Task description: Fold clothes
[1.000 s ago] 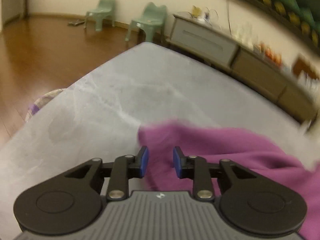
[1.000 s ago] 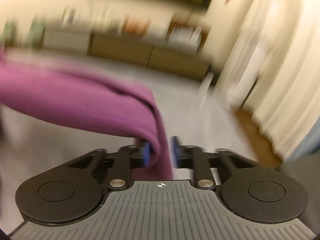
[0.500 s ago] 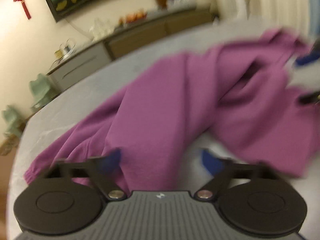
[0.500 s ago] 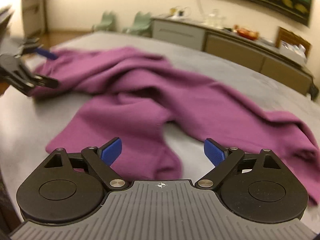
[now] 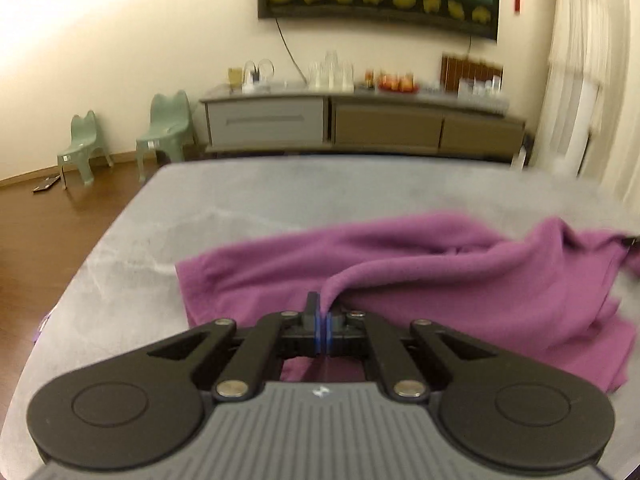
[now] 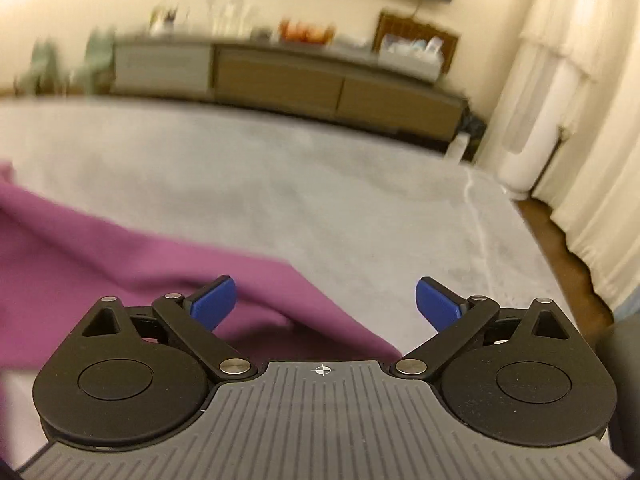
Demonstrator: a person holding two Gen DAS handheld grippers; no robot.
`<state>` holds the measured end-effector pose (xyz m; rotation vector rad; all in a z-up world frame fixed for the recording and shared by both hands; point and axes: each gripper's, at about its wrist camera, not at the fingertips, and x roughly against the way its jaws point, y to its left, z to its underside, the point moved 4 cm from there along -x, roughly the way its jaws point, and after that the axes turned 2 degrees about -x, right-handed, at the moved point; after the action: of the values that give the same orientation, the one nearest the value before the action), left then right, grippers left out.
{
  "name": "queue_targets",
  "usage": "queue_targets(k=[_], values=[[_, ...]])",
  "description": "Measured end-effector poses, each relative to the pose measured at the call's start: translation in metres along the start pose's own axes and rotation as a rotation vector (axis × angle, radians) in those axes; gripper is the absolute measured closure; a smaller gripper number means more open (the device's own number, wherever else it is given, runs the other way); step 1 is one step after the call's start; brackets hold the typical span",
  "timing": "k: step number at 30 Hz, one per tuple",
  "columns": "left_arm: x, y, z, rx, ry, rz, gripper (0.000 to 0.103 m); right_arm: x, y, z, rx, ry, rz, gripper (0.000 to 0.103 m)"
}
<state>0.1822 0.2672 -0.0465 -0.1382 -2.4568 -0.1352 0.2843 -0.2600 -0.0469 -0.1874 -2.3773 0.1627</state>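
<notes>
A purple garment point(image 5: 440, 272) lies crumpled on the grey table point(image 5: 280, 192). My left gripper point(image 5: 323, 320) is shut on a fold of the near edge of the garment and lifts it a little into a ridge. In the right wrist view the garment point(image 6: 100, 248) spreads from the left, with its right end under my right gripper point(image 6: 325, 300). The right gripper is wide open and empty, just above the cloth's corner. Its blue pads point(image 6: 214, 300) touch nothing.
A long sideboard point(image 5: 360, 124) with glassware stands behind the table. Two green child chairs point(image 5: 164, 128) stand on the wooden floor at left. White curtains point(image 6: 580, 120) hang at right. The table's right edge point(image 6: 552, 272) is near my right gripper.
My left gripper has closed on a fold of the garment. My right gripper stays open and has swung to the right end of the cloth.
</notes>
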Motion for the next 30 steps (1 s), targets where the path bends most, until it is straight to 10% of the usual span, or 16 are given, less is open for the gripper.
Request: queue_targets(k=[3,5,7,9,15,17,20,22,24,30], values=[[-0.021,0.0,-0.003,-0.024,0.027,-0.032,0.1,-0.018,0.004,0.013,0.02,0.039,-0.135,0.008],[-0.022,0.0,-0.017,-0.02,-0.003,-0.056,0.101,-0.018,0.005,0.007,-0.01,0.042,-0.186,0.032],[-0.01,-0.001,-0.038,-0.006,-0.064,-0.072,0.101,-0.016,0.009,-0.001,-0.035,0.063,-0.206,0.089],[0.019,0.006,-0.057,0.037,-0.144,-0.059,0.101,0.003,0.019,-0.009,-0.018,0.05,-0.196,0.091],[0.107,0.049,-0.035,0.058,-0.285,-0.048,0.1,0.135,0.014,-0.026,0.021,-0.231,-0.389,0.092],[0.104,0.063,-0.009,0.04,-0.188,-0.061,0.1,0.181,0.012,0.004,0.107,-0.29,-0.541,0.092],[0.093,0.076,0.028,-0.002,-0.03,-0.092,0.1,0.176,0.015,0.065,0.209,-0.077,-0.584,0.083],[0.076,0.07,0.042,-0.067,0.065,-0.153,0.1,0.154,0.012,0.094,0.25,0.073,-0.521,0.056],[0.067,0.06,0.042,-0.11,0.09,-0.178,0.1,0.138,0.003,0.108,0.235,0.16,-0.468,0.056],[0.067,0.022,0.018,-0.159,0.037,-0.151,0.099,0.15,-0.007,0.046,-0.123,-0.101,-0.541,0.039]])
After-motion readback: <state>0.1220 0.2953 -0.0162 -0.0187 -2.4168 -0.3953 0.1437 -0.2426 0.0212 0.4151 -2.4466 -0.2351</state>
